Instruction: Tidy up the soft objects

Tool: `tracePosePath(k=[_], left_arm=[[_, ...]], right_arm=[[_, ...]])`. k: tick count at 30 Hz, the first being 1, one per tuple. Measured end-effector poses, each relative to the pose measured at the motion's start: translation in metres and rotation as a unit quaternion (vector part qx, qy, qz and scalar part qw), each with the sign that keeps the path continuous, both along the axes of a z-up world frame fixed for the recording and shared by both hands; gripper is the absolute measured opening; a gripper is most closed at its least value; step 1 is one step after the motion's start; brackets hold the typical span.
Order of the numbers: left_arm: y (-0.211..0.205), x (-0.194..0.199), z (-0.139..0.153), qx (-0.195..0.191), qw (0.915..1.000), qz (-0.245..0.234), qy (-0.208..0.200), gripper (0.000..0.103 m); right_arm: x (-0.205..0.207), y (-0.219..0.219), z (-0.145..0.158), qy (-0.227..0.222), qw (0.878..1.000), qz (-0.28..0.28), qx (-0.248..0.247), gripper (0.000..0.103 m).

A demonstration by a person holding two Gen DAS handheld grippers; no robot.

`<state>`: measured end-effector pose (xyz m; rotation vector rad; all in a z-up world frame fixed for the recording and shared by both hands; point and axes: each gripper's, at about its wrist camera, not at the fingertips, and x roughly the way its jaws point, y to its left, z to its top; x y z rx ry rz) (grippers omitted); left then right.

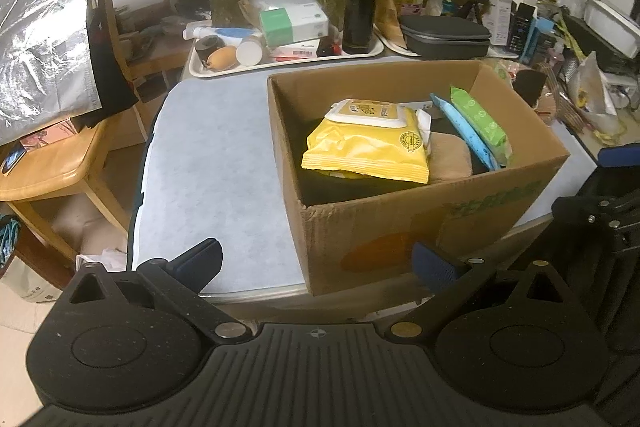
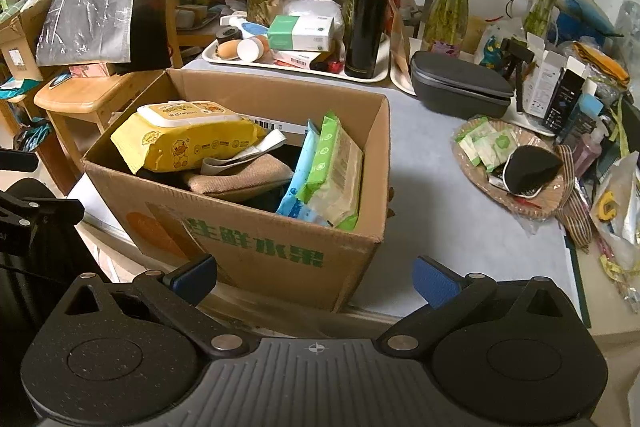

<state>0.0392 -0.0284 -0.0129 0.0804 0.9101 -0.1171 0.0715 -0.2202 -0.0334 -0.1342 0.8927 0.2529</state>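
2 grippers, left gripper (image 1: 318, 261) and right gripper (image 2: 316, 277), hang released and empty before the cardboard box (image 2: 256, 247), where wipe packs (image 2: 188, 139) sit gathered, apparently sorted.

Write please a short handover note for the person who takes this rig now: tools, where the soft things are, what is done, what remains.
Left tool: open, empty, held before the cardboard box.
Right tool: open, empty, at the box's near corner.
In the box: yellow wipes pack on top, tan fabric pouch beneath it, blue pack and green pack standing against the right wall.
Done: these four are boxed.
Left: possibly the small green-white packets in the woven basket on the table; check whether they belong.
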Motion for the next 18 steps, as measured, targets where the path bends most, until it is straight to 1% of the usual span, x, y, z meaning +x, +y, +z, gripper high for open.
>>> tracePosePath(k=[18], left_arm=[[-0.0026, -0.0004, 0.0025, -0.002, 1.0000, -0.005, -0.002, 0.103]], right_arm=[[0.0012, -0.0008, -0.0006, 0.002, 1.000, -0.006, -0.002, 0.103]])
